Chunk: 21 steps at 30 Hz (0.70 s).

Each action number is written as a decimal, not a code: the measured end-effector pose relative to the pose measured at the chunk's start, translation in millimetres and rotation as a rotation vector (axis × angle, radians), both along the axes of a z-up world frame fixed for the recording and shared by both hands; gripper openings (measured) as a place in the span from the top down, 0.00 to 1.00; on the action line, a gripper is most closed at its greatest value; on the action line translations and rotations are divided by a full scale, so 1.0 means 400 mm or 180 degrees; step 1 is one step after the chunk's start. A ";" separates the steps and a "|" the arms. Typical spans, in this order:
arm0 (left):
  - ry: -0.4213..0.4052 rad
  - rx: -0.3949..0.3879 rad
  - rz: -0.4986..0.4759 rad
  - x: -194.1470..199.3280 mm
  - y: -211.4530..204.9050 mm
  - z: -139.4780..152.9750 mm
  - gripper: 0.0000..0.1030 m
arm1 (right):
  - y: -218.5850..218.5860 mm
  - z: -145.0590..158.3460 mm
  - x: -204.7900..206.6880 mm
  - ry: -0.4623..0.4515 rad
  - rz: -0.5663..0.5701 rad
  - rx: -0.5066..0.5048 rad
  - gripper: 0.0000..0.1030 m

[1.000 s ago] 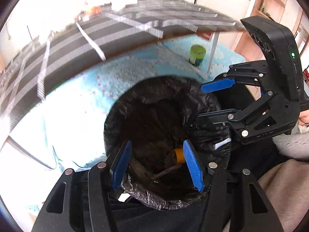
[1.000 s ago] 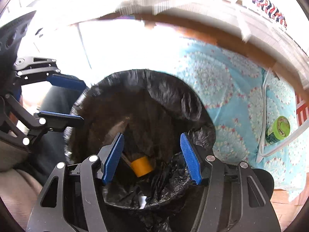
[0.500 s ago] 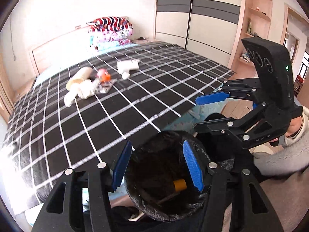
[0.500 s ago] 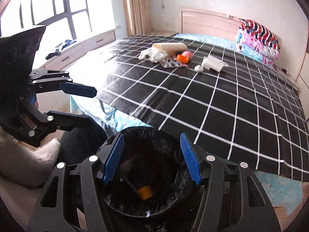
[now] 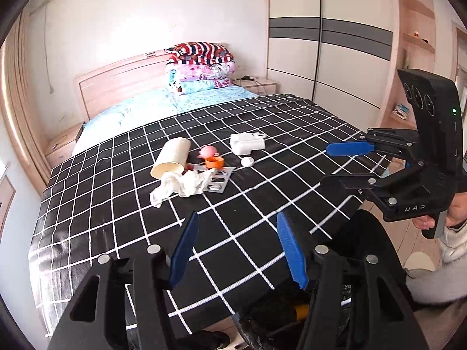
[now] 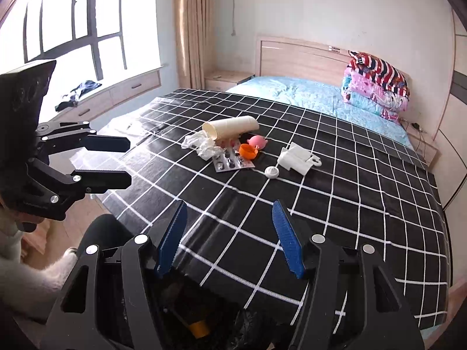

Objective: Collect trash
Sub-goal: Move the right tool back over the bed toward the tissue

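Trash lies mid-bed on the black checked cover (image 5: pixel 116 204): a cream paper cup (image 5: pixel 172 160) on its side, crumpled white tissue (image 5: pixel 178 185), a foil pill blister (image 5: pixel 217 180), an orange cap (image 5: pixel 214 162), a pink toy (image 5: pixel 207 151), a white box (image 5: pixel 246 143) and a small white cap (image 5: pixel 247 162). The same pile shows in the right wrist view, with the cup (image 6: pixel 230 127) and tissue (image 6: pixel 201 144). My left gripper (image 5: pixel 238 250) and right gripper (image 6: pixel 229 239) are both open and empty, over the black-bagged bin (image 5: pixel 376 250) at the bed's foot.
Folded striped and pink blankets (image 5: pixel 201 67) are stacked at the wooden headboard (image 5: pixel 116 81). A wardrobe (image 5: pixel 327 38) stands on the right, a window (image 6: pixel 73 23) with a sill on the left. A yellow roll (image 6: pixel 198 328) lies inside the bin.
Both grippers tilted up from looking down into the bin to facing the bed. The trash pile came into view. Both stayed open and empty.
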<state>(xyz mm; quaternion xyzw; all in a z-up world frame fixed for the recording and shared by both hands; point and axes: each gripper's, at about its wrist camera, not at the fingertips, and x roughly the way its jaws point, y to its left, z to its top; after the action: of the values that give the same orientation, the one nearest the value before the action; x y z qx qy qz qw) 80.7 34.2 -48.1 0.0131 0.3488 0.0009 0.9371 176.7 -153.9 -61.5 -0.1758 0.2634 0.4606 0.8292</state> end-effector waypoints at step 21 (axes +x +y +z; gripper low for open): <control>0.0327 -0.0224 0.0513 0.227 0.188 -0.110 0.48 | 0.163 -0.079 0.204 0.0217 -0.0226 -0.0297 0.42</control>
<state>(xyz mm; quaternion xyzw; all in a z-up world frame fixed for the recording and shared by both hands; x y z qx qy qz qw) 171.3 109.3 -92.1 -0.0479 0.3962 0.0634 0.9147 258.4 -88.8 -92.9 -0.1890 0.3187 0.4239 0.8264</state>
